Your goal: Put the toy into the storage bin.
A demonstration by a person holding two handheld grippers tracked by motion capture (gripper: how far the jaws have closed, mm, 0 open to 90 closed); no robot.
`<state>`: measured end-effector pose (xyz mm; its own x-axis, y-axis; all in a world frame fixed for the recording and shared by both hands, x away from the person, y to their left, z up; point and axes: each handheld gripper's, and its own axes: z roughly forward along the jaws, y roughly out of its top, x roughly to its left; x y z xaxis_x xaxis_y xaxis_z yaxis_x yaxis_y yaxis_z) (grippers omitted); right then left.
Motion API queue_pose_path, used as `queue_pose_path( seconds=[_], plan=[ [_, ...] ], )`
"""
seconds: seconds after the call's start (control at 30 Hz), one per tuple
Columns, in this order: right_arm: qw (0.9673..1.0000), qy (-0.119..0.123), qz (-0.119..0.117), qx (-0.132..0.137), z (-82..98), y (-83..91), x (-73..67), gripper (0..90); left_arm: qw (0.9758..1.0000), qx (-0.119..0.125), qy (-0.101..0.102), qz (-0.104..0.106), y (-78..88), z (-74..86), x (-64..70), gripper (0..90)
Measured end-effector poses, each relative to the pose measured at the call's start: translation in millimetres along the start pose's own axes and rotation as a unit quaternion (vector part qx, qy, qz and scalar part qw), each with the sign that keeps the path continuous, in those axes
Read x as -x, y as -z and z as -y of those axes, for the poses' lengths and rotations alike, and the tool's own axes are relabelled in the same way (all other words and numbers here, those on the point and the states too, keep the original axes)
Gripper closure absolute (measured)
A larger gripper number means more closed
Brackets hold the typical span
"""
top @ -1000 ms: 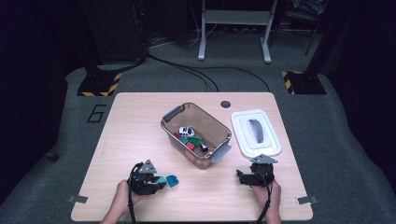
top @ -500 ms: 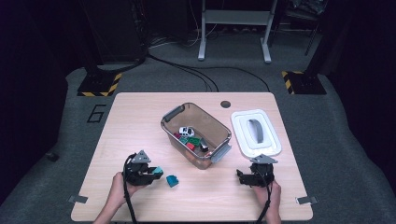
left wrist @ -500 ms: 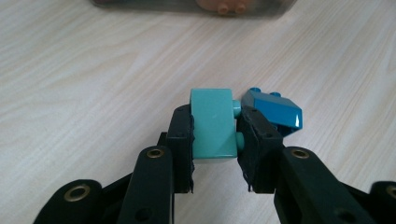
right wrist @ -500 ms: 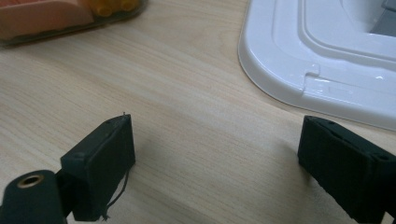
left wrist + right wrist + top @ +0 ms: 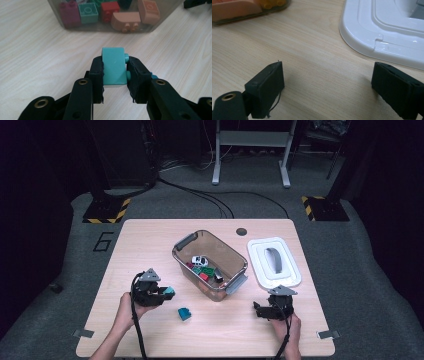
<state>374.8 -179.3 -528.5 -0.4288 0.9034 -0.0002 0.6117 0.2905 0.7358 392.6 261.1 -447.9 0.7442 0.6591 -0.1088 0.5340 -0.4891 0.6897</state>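
The teal brick [image 5: 113, 66] is a small plastic building block, smooth on its broad face, with two round studs of the same colour poking out on one side. It sits upright between the black fingers [image 5: 96, 75] of the left gripper [image 5: 115, 75], which press on it from both sides, one pad flat against the smooth face and the other against the studded side. In the high view the same brick [image 5: 169, 292] shows as a teal spot at the front of the left gripper [image 5: 162, 292], held above the table [image 5: 150, 235] near its left front part, with the person's left hand [image 5: 131, 305] behind it.

A second, darker teal block [image 5: 184, 313] lies on the table just beside, toward the middle. Further in stands a clear plastic bin [image 5: 210, 265] with grey handles, holding a white toy car [image 5: 199, 260] and red, green and purple bricks; through its wall the left gripper view shows these bricks close up. A white lid [image 5: 274, 261] with a grey handle lies flat to the right of the bin.

The right gripper [image 5: 265, 310] rests low near the table's right front, below the lid, its fingers [image 5: 265, 86] standing wide apart with only bare wood between them.
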Motion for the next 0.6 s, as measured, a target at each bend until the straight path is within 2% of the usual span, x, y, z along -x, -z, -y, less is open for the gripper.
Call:
queue_pose_path(
  seconds=[0.17, 0.4, 0.6],
  plan=[
    [1.0000, 0.000, 0.000, 0.000, 0.0, 0.0, -0.2, 10.3, 1.0000, 0.009, 0.000, 0.002, 6.7, -12.1, -3.8, 67.7],
    [1.0000, 0.000, 0.000, 0.000, 0.0, -0.1, -0.2, 10.3, 0.9996, 0.018, -0.017, -0.010, 17.0, -34.2, -3.0, 67.7],
    [1.0000, 0.001, 0.000, 0.000, 0.1, 0.1, -0.1, 10.3, 0.9992, 0.026, -0.028, -0.012, 25.6, -57.7, -0.7, 67.7]
  ],
)
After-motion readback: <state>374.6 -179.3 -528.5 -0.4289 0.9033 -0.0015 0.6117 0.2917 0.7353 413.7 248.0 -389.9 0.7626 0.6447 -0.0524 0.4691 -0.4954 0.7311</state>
